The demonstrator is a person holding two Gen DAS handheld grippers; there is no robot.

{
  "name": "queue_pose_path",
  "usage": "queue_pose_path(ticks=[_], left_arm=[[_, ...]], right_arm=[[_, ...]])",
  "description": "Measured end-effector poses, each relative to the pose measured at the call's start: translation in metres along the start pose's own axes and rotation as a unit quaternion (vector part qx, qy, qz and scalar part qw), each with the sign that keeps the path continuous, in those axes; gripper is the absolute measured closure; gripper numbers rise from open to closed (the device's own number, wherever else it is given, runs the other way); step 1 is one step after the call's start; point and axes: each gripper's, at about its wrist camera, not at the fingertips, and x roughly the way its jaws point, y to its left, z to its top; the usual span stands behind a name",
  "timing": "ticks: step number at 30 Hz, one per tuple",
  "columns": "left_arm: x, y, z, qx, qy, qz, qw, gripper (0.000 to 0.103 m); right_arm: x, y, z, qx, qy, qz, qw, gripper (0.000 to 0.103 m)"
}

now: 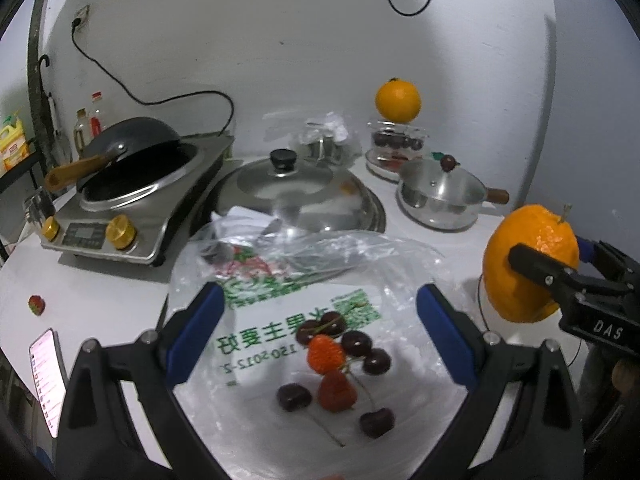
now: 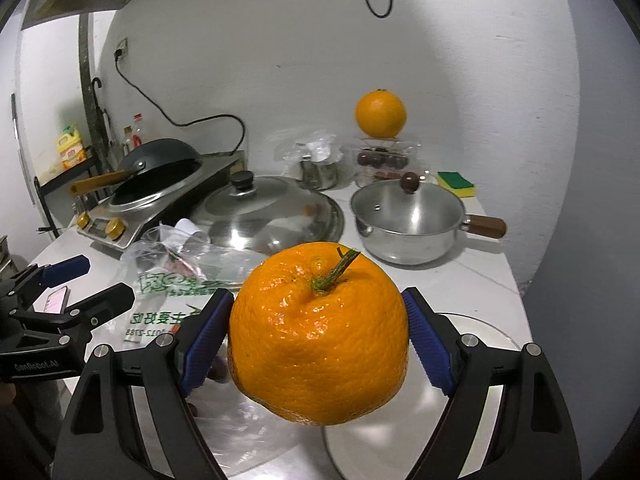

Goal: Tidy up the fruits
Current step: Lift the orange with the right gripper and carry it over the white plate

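Observation:
My right gripper [image 2: 318,340] is shut on a large orange [image 2: 318,332] with a green stem, held just above a white plate [image 2: 492,400]. The orange also shows in the left wrist view [image 1: 524,268], with the right gripper [image 1: 560,276] on it. My left gripper [image 1: 318,336] is open and empty, hovering over several dark cherries [image 1: 356,342] and two strawberries [image 1: 325,354] lying on a clear plastic bag [image 1: 280,280]. A second orange [image 1: 397,100] sits on top of a clear box of cherries [image 1: 396,142] at the back. A lone strawberry [image 1: 36,305] lies at far left.
An induction cooker [image 1: 132,208] with a black wok [image 1: 132,140] stands back left. A big steel lid [image 1: 296,196] and a lidded steel saucepan [image 1: 440,196] stand behind the bag. A phone [image 1: 48,376] lies at left. A sponge [image 2: 456,182] lies by the wall.

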Motion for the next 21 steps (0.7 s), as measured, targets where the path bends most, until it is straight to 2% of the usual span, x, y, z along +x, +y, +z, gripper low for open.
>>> queue_pose_path(ticks=[16,21], left_arm=[[0.021,-0.038,0.002,0.018,0.014,-0.015,0.9996,0.005],[0.034,-0.047,-0.003,0.012,0.024,-0.023,0.9994,0.005]], right_arm=[[-0.002,-0.057,-0.012,0.03,0.009,-0.036,0.999,0.016],[0.008,-0.068,-0.021,0.031,0.027,-0.042,0.998,0.016]])
